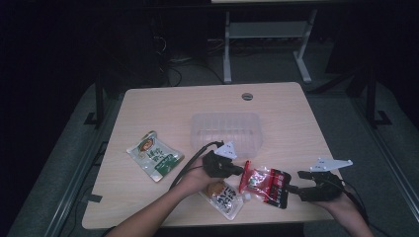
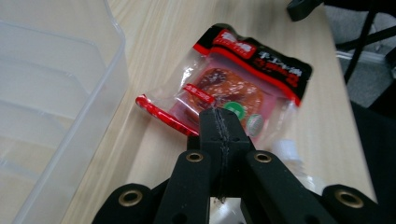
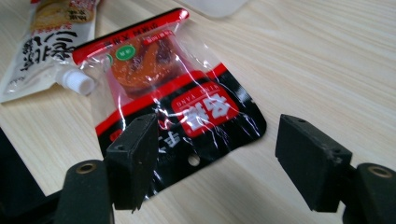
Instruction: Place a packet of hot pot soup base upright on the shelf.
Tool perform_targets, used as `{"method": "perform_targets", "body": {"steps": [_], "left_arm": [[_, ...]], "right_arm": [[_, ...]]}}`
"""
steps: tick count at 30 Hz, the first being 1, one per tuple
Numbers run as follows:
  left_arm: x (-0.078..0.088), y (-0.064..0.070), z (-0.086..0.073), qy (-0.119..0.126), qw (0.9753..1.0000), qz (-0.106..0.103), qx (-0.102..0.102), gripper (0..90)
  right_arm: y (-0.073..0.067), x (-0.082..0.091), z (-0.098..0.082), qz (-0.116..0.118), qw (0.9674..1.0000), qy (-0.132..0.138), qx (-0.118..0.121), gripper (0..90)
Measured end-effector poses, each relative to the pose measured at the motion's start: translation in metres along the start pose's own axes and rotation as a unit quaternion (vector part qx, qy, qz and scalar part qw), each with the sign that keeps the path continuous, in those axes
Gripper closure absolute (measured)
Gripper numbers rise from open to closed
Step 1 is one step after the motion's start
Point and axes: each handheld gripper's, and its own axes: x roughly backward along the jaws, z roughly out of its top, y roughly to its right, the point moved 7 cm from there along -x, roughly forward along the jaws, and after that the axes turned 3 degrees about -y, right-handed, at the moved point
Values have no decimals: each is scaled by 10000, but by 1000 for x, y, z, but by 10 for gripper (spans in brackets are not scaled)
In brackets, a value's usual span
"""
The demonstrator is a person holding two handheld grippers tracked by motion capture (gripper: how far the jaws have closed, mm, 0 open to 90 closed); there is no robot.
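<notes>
Step in hand: handover. Left gripper [image 1: 240, 171] is clamped on the red-and-black clear plastic snack packet [image 1: 266, 185], lying near-right on the table; right gripper [image 3: 212, 158] stands wide, released. Next: lift into clear plastic tub [image 1: 226, 129].

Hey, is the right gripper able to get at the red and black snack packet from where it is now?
Probably yes. The right gripper is open, with the red and black snack packet's near end between its jaws. The left gripper is shut on the far edge.
</notes>
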Motion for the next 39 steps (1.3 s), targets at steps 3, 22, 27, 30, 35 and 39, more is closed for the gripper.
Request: {"method": "perform_targets", "body": {"steps": [3, 22, 27, 30, 35, 39], "left_arm": [[-9, -2, 0, -75, 9999, 20, -79, 896], [-32, -3, -14, -535, 9985, 54, -131, 896], [-32, -4, -15, -573, 9983, 63, -108, 897], [-32, -5, -19, -640, 9979, 88, -58, 897], [-33, -6, -20, -635, 9980, 78, -14, 897], [-33, -6, -20, -624, 9980, 97, -19, 897]], "right_arm": [[0, -1, 1, 50, 10000, 5, 30, 288], [-1, -5, 0, 141, 9999, -34, 34, 269], [-2, -4, 1, 254, 9997, 29, -42, 263], [-2, -5, 1, 307, 9995, 43, -31, 259], [-4, -5, 3, 487, 9987, 66, -159, 256], [-6, -7, 4, 585, 9982, 58, -150, 256]]}}
